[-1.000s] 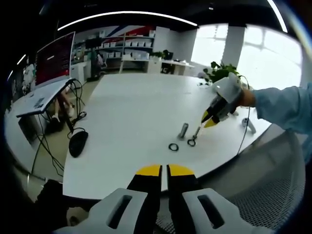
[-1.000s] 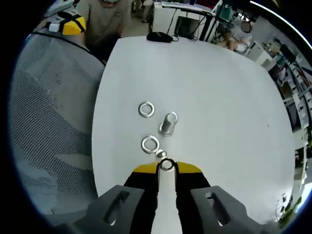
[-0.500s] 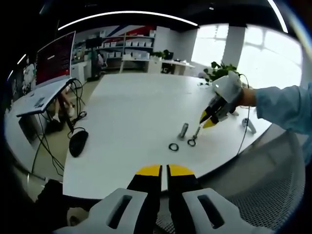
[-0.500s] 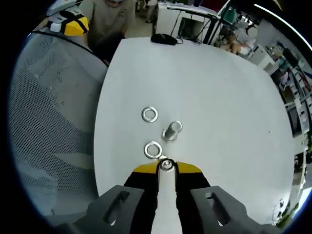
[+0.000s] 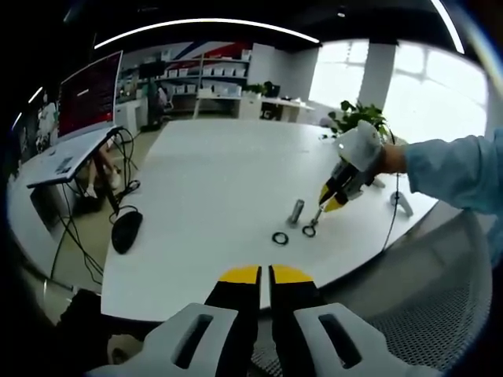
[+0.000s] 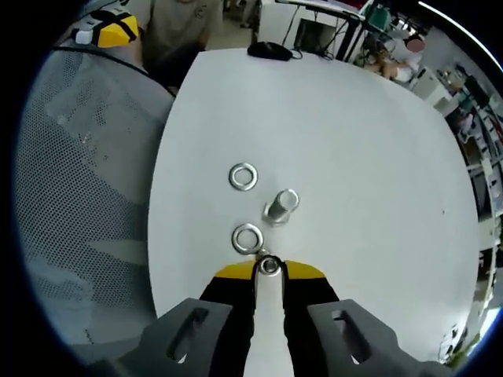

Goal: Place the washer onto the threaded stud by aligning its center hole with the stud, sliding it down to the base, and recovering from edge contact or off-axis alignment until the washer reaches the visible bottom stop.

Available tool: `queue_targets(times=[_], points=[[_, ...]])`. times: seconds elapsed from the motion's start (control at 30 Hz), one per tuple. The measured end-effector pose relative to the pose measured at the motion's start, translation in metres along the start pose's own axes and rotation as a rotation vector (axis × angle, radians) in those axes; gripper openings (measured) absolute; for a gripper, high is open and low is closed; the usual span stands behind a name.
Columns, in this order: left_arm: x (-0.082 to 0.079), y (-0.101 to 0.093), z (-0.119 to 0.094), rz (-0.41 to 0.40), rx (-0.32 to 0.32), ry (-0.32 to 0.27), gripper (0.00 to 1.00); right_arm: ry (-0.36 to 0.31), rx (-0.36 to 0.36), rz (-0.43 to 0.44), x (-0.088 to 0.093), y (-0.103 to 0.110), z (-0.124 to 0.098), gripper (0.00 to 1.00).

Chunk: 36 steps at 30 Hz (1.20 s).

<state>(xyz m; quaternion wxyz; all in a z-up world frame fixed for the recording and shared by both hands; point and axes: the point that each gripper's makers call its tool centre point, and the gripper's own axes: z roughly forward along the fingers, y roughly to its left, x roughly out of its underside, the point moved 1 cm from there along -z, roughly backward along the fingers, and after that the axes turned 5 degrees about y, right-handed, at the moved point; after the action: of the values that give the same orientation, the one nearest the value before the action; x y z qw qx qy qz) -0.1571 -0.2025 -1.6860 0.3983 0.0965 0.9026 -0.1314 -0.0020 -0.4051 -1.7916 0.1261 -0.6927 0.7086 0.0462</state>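
Note:
A short metal threaded stud (image 6: 280, 206) stands upright on the white table (image 6: 354, 141). My right gripper (image 6: 269, 270) is shut on a small washer (image 6: 269, 265), held between its yellow tips just short of the stud. Two larger washers lie flat on the table: one (image 6: 247, 238) right in front of the tips, the other (image 6: 244, 176) further off. In the left gripper view the right gripper (image 5: 328, 204) hovers beside the stud (image 5: 296, 210), held by a hand in a light blue sleeve. My left gripper (image 5: 265, 274) is shut on nothing, back from the table's near edge.
A black mouse (image 5: 126, 228) and cables lie by the table's left edge. A mesh chair (image 6: 78, 181) stands at the table's side. A potted plant (image 5: 354, 118) stands at the far right corner, and a desk with a monitor (image 5: 86, 98) stands to the left.
My right gripper has moved a little closer to the stud with the small washer still in it. The left gripper has not moved.

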Motion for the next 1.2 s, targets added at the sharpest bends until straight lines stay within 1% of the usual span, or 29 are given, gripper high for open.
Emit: queue_targets(times=[0.3,0.43,0.6,0.7,0.73,0.83,0.97,1.0,1.03,1.07,1.1,1.13,1.17,1.2], points=[[0.0,0.001,0.0,-0.003,-0.003,-0.001,0.01,0.045,-0.024,-0.013,0.005,0.004,0.022,0.13],[0.0,0.001,0.0,-0.004,-0.004,-0.001,0.01,0.063,-0.035,-0.022,0.008,0.007,0.028,0.13],[0.0,0.001,0.0,-0.005,-0.005,0.002,0.01,0.104,-0.033,-0.009,0.016,0.005,0.035,0.13],[0.0,0.001,0.0,-0.006,-0.006,0.001,0.01,0.112,-0.044,-0.01,0.019,0.007,0.039,0.13],[0.0,0.001,0.0,-0.006,-0.006,0.002,0.01,0.106,-0.042,-0.011,0.018,0.007,0.038,0.13],[0.001,0.001,0.0,-0.005,-0.006,0.005,0.01,0.099,-0.048,0.024,0.019,0.005,0.038,0.13],[0.001,0.001,0.0,-0.004,-0.004,0.005,0.01,0.1,-0.057,0.035,0.018,0.006,0.038,0.14],[0.001,0.001,0.0,-0.003,-0.003,0.006,0.01,0.102,-0.058,0.012,0.019,0.007,0.038,0.15],[0.001,0.0,0.001,-0.002,-0.001,0.009,0.01,0.095,-0.068,0.02,0.019,0.01,0.037,0.24],[0.002,-0.001,0.001,0.002,0.005,0.016,0.0,0.076,-0.082,0.047,0.018,0.014,0.036,0.35],[0.004,-0.002,0.002,0.006,0.011,0.028,0.0,0.05,-0.085,0.133,0.015,0.015,0.032,0.44],[0.005,-0.002,0.002,0.012,0.016,0.038,0.0,0.041,-0.077,0.159,0.015,0.012,0.027,0.49],[0.006,-0.003,0.002,0.021,0.021,0.043,0.0,0.018,-0.064,0.184,0.013,0.008,0.018,0.47],[0.005,-0.004,0.002,0.026,0.024,0.041,0.0,-0.023,-0.06,0.207,0.009,0.007,0.01,0.44]])
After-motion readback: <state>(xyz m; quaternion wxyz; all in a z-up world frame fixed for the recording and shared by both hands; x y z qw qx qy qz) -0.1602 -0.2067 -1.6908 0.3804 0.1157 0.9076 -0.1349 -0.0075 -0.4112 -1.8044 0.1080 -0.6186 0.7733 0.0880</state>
